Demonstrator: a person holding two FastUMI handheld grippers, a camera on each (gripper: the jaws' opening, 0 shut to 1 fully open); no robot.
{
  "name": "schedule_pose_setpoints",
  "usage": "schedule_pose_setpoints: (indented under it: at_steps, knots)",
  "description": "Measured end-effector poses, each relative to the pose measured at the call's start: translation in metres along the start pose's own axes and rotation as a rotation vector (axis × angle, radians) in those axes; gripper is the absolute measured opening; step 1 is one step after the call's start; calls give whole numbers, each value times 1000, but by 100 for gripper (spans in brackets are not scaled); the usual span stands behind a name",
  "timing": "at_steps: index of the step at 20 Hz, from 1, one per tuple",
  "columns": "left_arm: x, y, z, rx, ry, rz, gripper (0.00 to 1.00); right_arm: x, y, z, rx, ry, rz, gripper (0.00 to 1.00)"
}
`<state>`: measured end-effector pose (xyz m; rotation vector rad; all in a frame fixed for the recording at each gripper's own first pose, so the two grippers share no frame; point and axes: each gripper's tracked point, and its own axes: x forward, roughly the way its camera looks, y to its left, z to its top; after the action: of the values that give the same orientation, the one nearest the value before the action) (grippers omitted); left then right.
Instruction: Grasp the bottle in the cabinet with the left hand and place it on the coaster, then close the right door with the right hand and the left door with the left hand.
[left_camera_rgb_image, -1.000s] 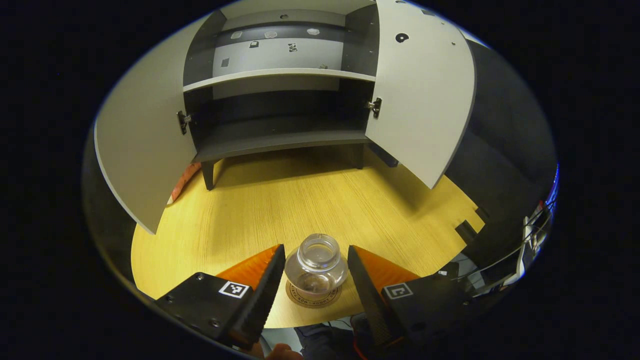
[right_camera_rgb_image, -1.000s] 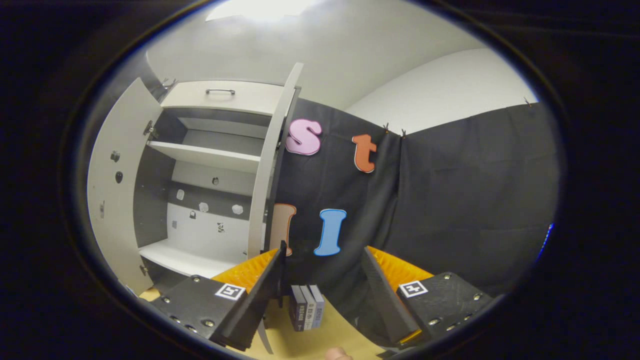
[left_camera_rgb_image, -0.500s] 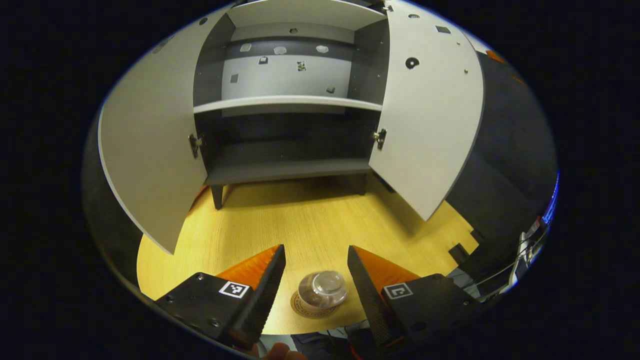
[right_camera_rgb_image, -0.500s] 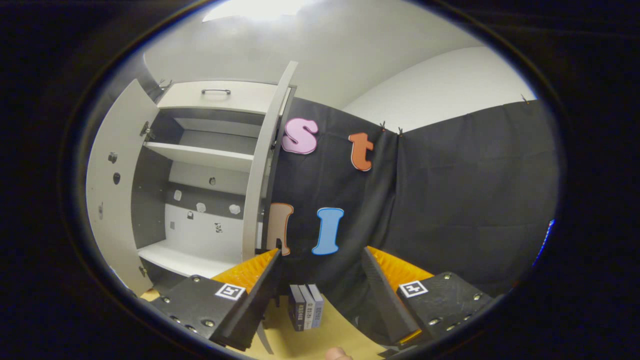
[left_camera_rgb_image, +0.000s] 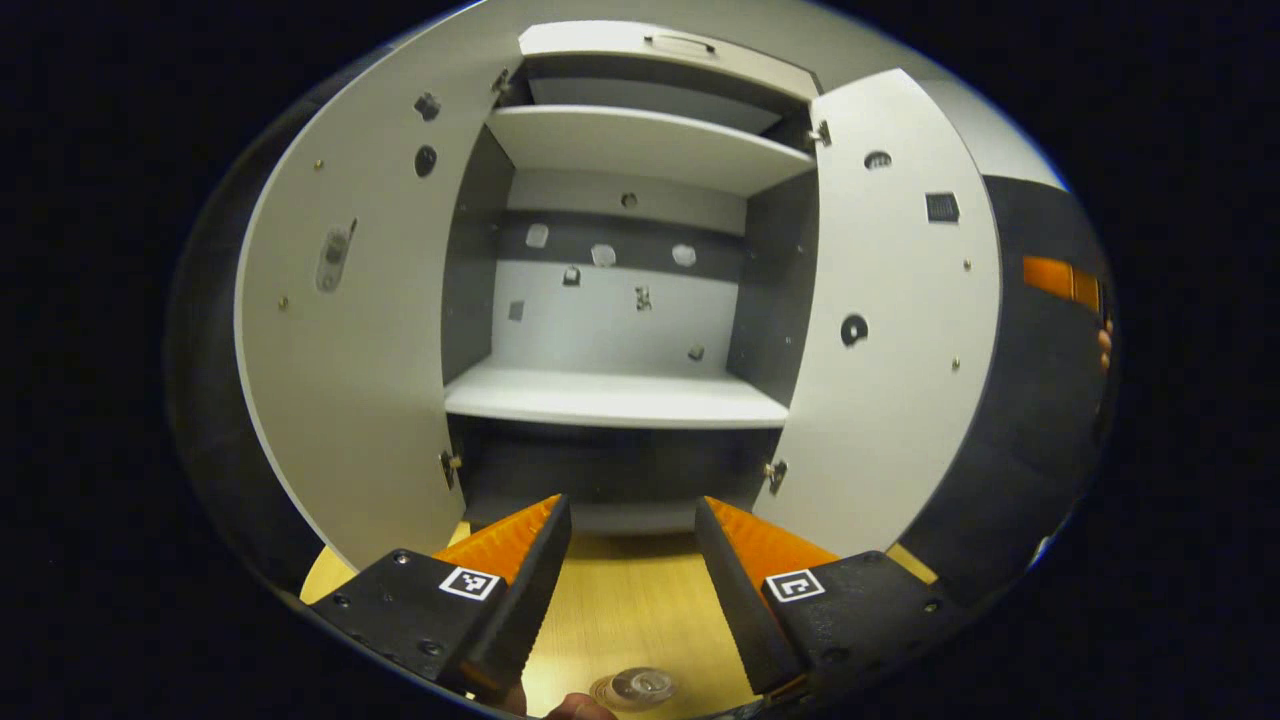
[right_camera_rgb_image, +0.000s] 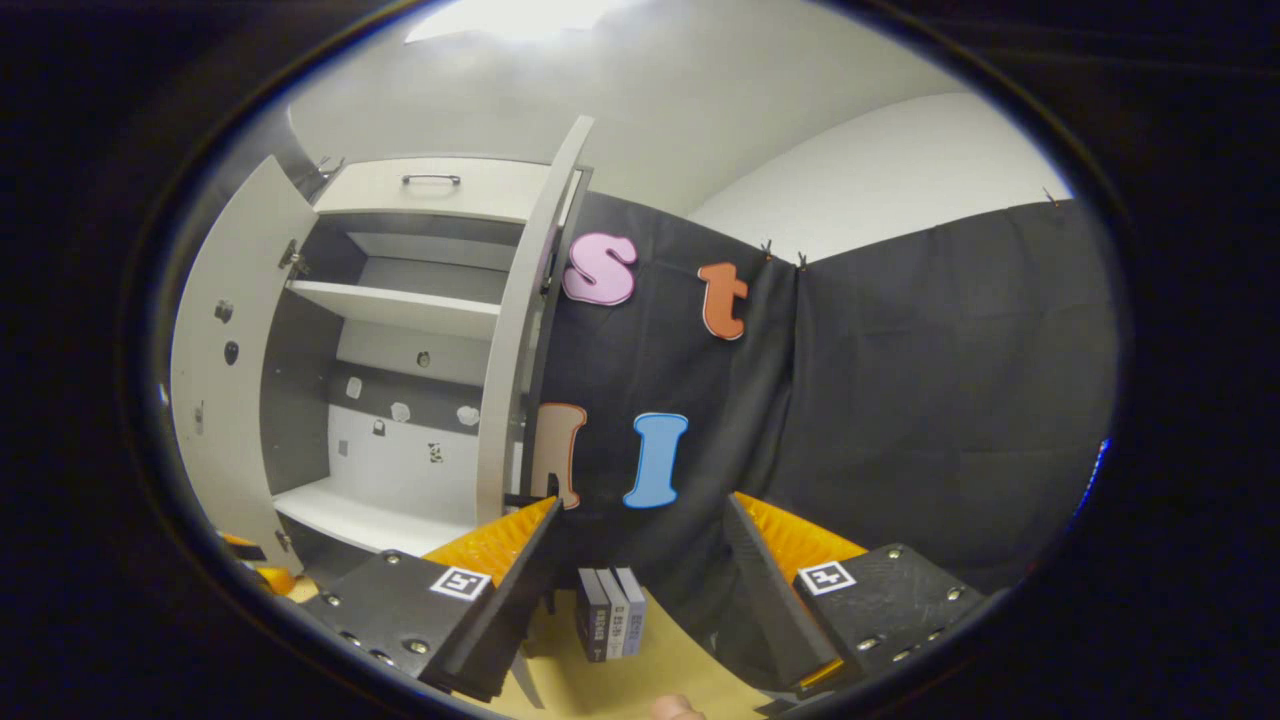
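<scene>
My left tool is raised and level, fingers spread with nothing between them, facing the open cabinet. The bottle stands on the bench just below it. My right tool is released too, aimed past the right door edge at the small boxes.
</scene>
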<state>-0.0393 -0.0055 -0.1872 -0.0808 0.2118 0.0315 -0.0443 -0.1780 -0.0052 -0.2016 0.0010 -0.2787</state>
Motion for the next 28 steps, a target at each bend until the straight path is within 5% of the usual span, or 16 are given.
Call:
schedule_pose_setpoints:
  at_steps: [6,19,28]
  knots:
    - [-11,3,68,-91,-183,46,90,8,-5,-13,20,16,17,94]
    - [-40,46,64,5,-187,174,87,30,32,-37,51,109,124,93]
    - [-57,69,77,61,-202,232,87,20,118,-32,113,111,338,98]
